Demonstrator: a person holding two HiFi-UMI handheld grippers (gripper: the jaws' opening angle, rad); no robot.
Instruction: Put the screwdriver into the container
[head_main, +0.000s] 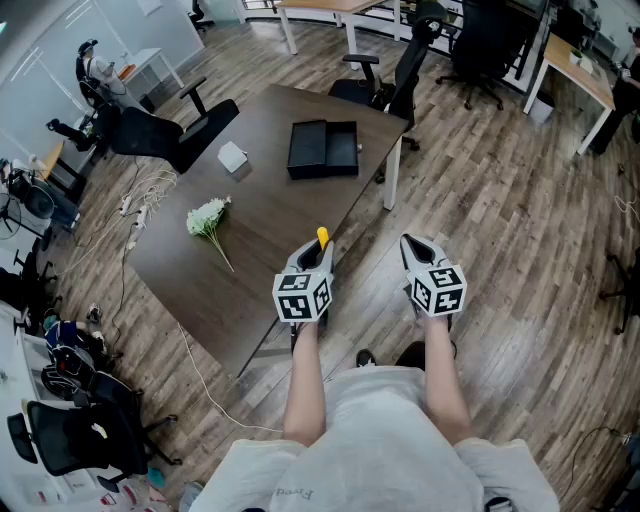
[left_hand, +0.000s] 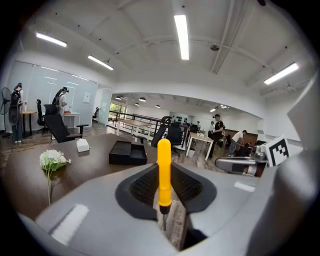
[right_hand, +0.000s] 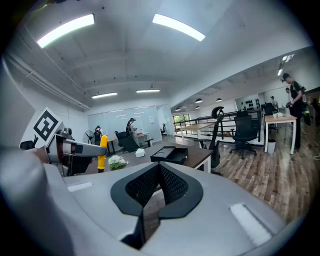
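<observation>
At lower centre, your left gripper (head_main: 317, 252) clamps the screwdriver (head_main: 322, 238); your right gripper (head_main: 416, 246) is closed, empty; the container (head_main: 323, 149) above awaits it.

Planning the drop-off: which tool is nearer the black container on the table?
Left. The left tool, gripping the screwdriver, is at the table's edge, facing the container; the right tool hangs off to the side, over floor.

On the table (head_main: 270, 120) the container (head_main: 323, 148) sits far back, a small box (head_main: 232, 157) just to its left, flowers (head_main: 208, 218) nearer and further left. Over the near edge is the left gripper (head_main: 318, 250), screwdriver (head_main: 322, 238) between its jaws; the right gripper (head_main: 418, 245) is alongside, over the floor (head_main: 500, 220).
</observation>
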